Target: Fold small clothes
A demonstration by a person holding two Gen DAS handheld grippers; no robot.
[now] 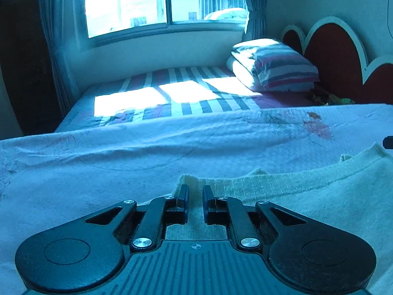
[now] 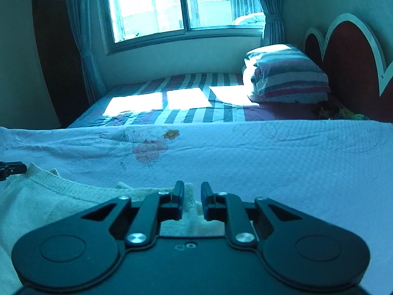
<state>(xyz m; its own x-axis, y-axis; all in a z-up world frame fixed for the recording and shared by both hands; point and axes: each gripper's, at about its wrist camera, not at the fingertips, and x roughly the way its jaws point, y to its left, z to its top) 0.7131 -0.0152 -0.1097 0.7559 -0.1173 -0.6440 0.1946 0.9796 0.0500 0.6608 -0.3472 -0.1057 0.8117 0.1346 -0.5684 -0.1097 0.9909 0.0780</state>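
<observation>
A small cream knit garment lies flat on a white quilted cloth. My left gripper sits over the garment's left corner, its jaws a narrow gap apart with the cream fabric between them. In the right wrist view the same garment spreads to the left. My right gripper sits over its right corner, jaws a narrow gap apart with fabric between them. Whether either gripper pinches the cloth is unclear. Each gripper's tip shows at the edge of the other's view: the right gripper, the left gripper.
The white cloth has a printed flower and covers a raised surface. Behind it is a bed with a striped sheet, a folded striped quilt, a red headboard, and a window with curtains.
</observation>
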